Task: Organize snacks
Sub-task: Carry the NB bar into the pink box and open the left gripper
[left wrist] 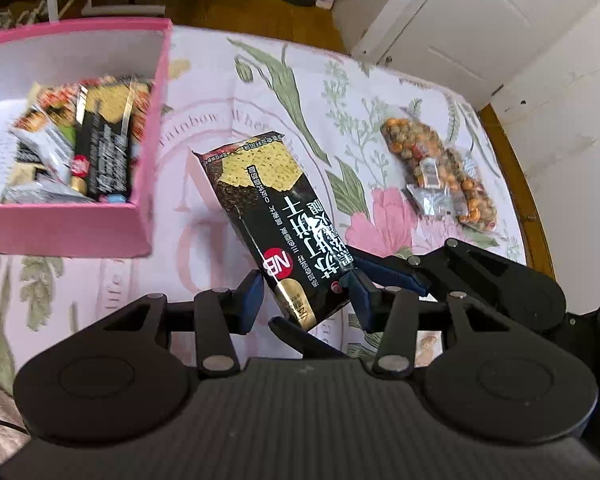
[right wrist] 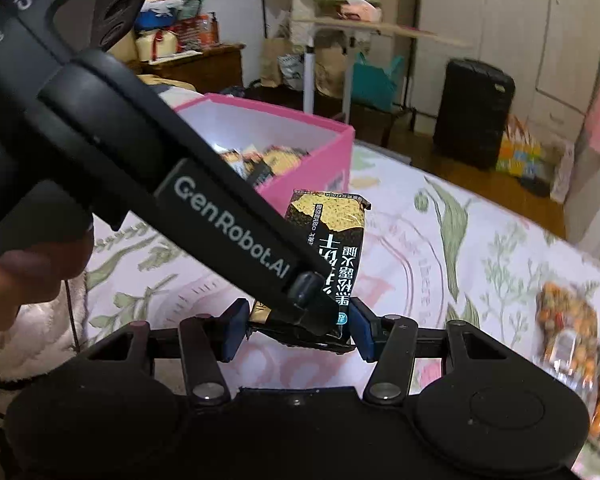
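Note:
A black cracker packet [left wrist: 276, 216] with gold and white print is held above the floral tablecloth. My left gripper [left wrist: 306, 300] is shut on its near end. My right gripper [right wrist: 296, 330] is also closed around the same packet [right wrist: 336, 236], and its blue fingers [left wrist: 384, 276] show just behind the packet in the left wrist view. The left gripper's body [right wrist: 204, 200] crosses the right wrist view. The pink box [left wrist: 152, 128] with several snack packets inside stands to the left, also in the right wrist view [right wrist: 332, 156].
A clear bag of orange and green coated nuts [left wrist: 440, 168] with small silver sachets lies on the tablecloth at the right, also in the right wrist view [right wrist: 568, 320]. The table's wooden rim [left wrist: 516, 184] is beyond it. White doors, a black suitcase [right wrist: 476, 112] and clutter stand behind.

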### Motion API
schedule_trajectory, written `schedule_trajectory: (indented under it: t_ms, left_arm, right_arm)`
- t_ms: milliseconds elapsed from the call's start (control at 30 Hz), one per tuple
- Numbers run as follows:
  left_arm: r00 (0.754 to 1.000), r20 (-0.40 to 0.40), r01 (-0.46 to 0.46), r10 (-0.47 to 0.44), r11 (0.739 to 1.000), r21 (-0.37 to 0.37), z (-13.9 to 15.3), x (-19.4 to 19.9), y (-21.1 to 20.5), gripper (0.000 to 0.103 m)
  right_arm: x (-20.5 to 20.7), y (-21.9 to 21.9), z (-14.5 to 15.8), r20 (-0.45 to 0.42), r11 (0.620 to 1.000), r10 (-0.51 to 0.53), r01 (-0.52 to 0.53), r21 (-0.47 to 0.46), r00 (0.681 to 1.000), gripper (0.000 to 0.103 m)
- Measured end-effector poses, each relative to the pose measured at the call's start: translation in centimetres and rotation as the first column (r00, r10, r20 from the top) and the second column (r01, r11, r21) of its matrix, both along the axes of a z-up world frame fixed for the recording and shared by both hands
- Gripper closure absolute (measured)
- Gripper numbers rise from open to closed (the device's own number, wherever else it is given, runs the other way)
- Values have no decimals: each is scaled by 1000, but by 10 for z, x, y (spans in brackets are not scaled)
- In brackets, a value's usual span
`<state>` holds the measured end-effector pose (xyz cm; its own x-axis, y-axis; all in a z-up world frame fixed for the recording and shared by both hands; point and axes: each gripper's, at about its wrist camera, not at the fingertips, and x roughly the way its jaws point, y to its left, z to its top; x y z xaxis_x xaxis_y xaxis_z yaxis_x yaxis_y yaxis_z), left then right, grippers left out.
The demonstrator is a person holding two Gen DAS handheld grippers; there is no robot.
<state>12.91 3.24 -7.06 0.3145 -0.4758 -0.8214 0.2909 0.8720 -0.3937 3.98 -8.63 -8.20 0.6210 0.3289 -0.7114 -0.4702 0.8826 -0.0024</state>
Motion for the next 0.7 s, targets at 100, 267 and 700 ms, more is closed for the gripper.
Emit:
schedule_trajectory:
  t_ms: [100, 267, 700]
  left_arm:
    - [999, 47, -23, 23, 1000, 4, 15, -2, 17, 57]
    - [985, 131, -112, 110, 994, 10, 34, 5, 59, 57]
    - [935, 48, -353, 353, 935, 8, 13, 64, 162, 55]
  right_arm:
    - [7, 13, 12, 21, 1000, 24, -24, 17, 1000, 44]
    - [28, 43, 26, 80, 994, 95, -98, 37, 992, 44]
    - [115, 121, 10, 37, 919, 389, -391, 49, 920, 44]
